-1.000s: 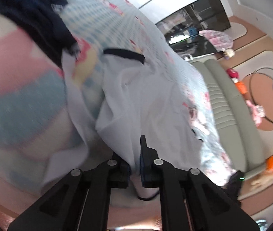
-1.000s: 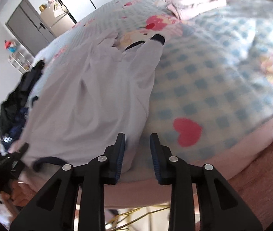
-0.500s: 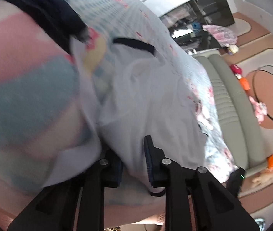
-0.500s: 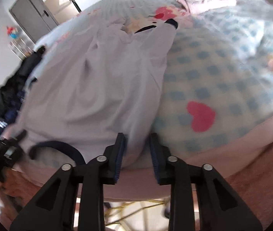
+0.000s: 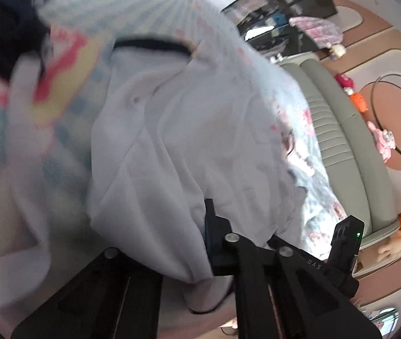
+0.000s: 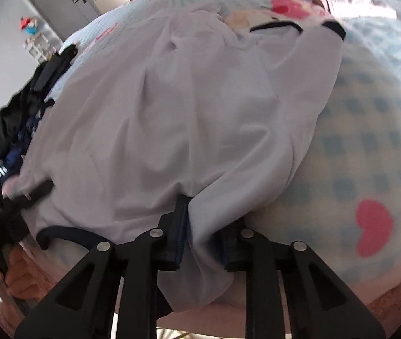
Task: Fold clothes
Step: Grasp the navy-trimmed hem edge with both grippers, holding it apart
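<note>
White shirt (image 6: pixel 178 118) on bed, both hand-held grippers pinching hem, right closing

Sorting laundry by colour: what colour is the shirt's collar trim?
Black or dark navy trim on a white shirt, clearest in the right wrist view.

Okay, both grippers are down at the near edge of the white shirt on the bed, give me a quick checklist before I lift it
1. Left gripper shut on the shirt hem: ok.
2. Right gripper closing, cloth bunched between its fingers: ok.
3. Single layer pinched on each side: cannot tell.
4. Shirt flat: not ok, creased, sleeve folded over the body.
5. Dark clothes pile apart from the shirt: cannot tell.
6. Quilt not caught in the grip: cannot tell.
</note>
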### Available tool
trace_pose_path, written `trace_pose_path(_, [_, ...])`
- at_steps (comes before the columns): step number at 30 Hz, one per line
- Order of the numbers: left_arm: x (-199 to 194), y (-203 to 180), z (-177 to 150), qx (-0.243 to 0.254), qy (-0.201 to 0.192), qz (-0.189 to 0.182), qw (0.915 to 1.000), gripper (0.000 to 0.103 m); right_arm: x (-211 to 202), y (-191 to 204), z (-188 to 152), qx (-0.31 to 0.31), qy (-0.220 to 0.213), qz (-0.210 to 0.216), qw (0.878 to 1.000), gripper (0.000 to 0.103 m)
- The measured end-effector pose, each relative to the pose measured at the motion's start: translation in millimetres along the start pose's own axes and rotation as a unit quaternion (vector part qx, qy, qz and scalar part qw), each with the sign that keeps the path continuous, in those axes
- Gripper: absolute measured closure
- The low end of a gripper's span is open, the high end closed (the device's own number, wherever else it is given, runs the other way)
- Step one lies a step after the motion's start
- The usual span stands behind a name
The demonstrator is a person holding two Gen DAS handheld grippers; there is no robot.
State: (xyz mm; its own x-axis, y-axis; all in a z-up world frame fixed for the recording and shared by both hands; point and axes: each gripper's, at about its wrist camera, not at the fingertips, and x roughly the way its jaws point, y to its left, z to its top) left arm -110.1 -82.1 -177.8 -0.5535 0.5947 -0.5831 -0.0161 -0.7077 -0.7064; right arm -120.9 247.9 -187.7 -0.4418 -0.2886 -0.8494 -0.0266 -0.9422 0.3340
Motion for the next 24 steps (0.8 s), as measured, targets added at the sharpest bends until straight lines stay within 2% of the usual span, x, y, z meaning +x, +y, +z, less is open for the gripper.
trace_pose_path(3, [-37, -21, 6, 0.027, -0.055, 0.003, 0.9981, 0.099, -38, 9, 1, -0.01, -0.057, 0.024, 0.998, 0.094])
trace_pose_path(5, [-54, -30, 5, 0.024, -0.08, 0.006, 0.9965, 0.099, -64, 16, 1, -0.016, -0.088, 0.037, 0.995, 0.095])
trace_pose_path(6, [-59, -32, 1, 0.017, -0.08, 0.005, 0.9966, 0.099, -75, 20, 2, -0.019, -0.098, 0.042, 0.994, 0.095])
trace_pose_path(10, [-66, -39, -23, 0.022, -0.061, 0.007, 0.9979, 0.099, -88, 35, -12, -0.028, -0.107, 0.043, 0.993, 0.095])
trace_pose_path(13, [-67, -34, -37, 0.029, -0.032, 0.006, 0.999, 0.099, -100, 21, -22, -0.043, -0.093, 0.017, 0.995, 0.095])
trace_pose_path(15, [-62, -34, -41, 0.038, -0.018, 0.015, 0.999, 0.099, -105, 8, -38, -0.031, -0.074, 0.016, 0.997, 0.095])
trace_pose_path(24, [-56, -29, -46, 0.045, 0.004, 0.027, 0.9986, 0.099, -97, 15, -34, -0.063, -0.065, -0.032, 0.995, 0.095])
